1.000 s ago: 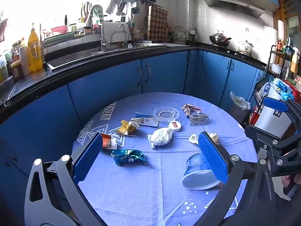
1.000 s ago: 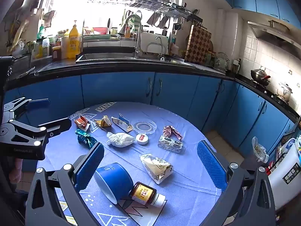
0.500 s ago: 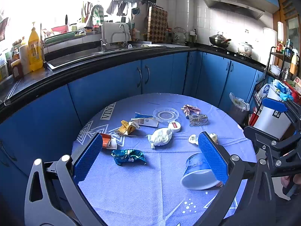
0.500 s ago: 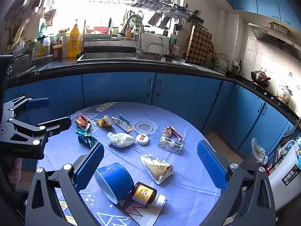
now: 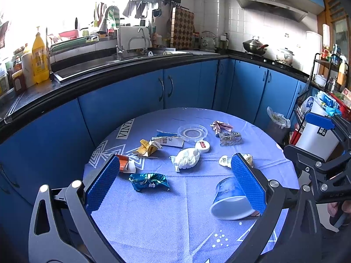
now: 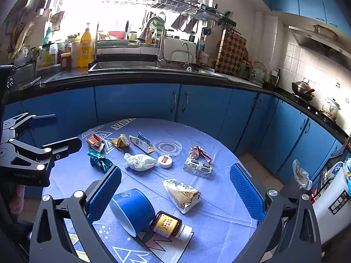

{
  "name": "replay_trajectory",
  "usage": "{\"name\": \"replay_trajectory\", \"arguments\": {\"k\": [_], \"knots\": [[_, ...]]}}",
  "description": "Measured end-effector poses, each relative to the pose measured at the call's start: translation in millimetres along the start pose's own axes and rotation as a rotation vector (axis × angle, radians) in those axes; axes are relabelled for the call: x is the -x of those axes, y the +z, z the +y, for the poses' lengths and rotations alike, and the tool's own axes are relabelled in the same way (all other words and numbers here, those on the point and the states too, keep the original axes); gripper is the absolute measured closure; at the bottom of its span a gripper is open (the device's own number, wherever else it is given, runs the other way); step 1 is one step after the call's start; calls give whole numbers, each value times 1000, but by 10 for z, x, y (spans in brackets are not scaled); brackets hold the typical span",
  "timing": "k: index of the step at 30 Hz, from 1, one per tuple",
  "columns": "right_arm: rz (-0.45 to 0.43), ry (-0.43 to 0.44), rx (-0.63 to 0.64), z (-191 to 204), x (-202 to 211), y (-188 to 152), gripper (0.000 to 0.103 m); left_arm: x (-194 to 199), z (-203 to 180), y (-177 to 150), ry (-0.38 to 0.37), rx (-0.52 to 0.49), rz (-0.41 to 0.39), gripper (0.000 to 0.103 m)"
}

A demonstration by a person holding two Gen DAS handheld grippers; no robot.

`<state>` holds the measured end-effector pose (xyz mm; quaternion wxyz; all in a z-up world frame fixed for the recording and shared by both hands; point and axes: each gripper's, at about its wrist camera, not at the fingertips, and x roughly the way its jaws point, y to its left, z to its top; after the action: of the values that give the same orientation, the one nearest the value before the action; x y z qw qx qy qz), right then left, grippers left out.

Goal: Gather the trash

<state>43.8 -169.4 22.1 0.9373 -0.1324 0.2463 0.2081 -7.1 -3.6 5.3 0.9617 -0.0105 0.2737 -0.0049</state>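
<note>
Both claws hover above a round desk covered in a blue-violet cloth, and both are spread wide with nothing between their blue pads. The left claw sits over the near-left part of the desk; the right claw is over the near-right part, and each shows at the edge of the other's view.

The trash lies scattered across the cloth. Between the left claw's fingers is a crumpled blue foil wrapper, with a white wadded tissue beyond it. Farther back are an orange carton scrap, a yellow wrapper, a torn white-and-blue carton, a clear plastic lid and a small round white cap. Toward the right lie a pink crumpled wrapper and a silvery packet just beside it.

In the right wrist view, a blue paper cup lies on its side near the left finger, touching a brown bottle with a yellow label and white cap. A cream plastic bag lies just beyond them.

Past the desk's right edge stands a white bin filled with bags.
</note>
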Motion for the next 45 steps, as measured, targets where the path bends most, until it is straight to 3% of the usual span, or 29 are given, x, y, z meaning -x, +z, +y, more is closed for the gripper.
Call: {"name": "replay_trajectory", "arguments": {"k": [33,45], "knots": [[33,-7,-7,-72,-97,-80,6,-110,17,-87,-15,2,39,3],[92,72,23,55,-297,-288,6,-297,62,-254,6,-9,104,3]]}}
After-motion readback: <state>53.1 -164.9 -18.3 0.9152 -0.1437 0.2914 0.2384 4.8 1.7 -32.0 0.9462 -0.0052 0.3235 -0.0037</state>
